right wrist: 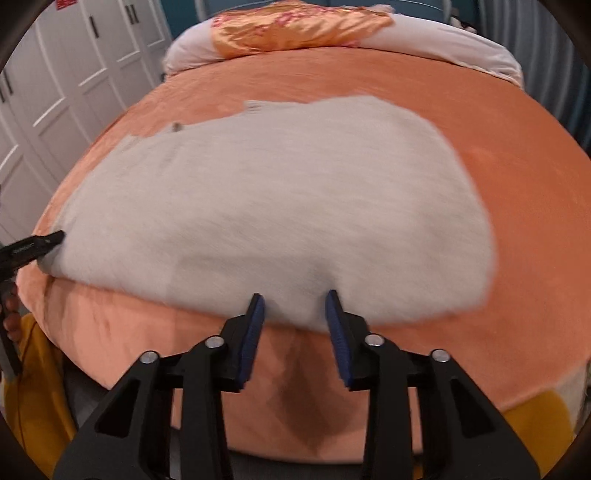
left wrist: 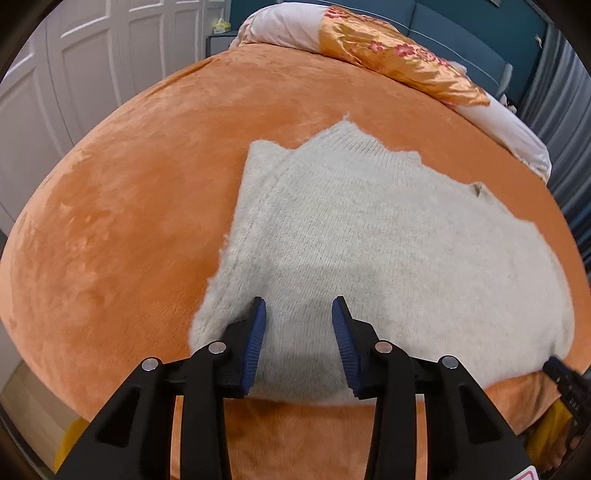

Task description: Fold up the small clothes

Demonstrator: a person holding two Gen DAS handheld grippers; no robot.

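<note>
An off-white fuzzy knit sweater [left wrist: 369,229] lies spread flat on the orange bed cover [left wrist: 110,240], its hem at the bed's near edge. My left gripper [left wrist: 299,306] hovers over the hem's left part, jaws apart, blue pads to either side of bare knit and not pinching it. In the right wrist view the same sweater [right wrist: 277,192] looks blurred. My right gripper [right wrist: 295,299] stands open at the hem's right part, its tips just over the cloth edge. At the left of that view, the left gripper's black fingertip [right wrist: 40,243] is at the sweater's corner.
A rolled quilt with orange floral satin [left wrist: 388,51] lies across the bed's far end. White wardrobe doors [left wrist: 74,74] stand to the left, with a teal headboard [left wrist: 461,29] and grey curtains behind. A person's yellow clothing [right wrist: 33,387] shows below the bed edge.
</note>
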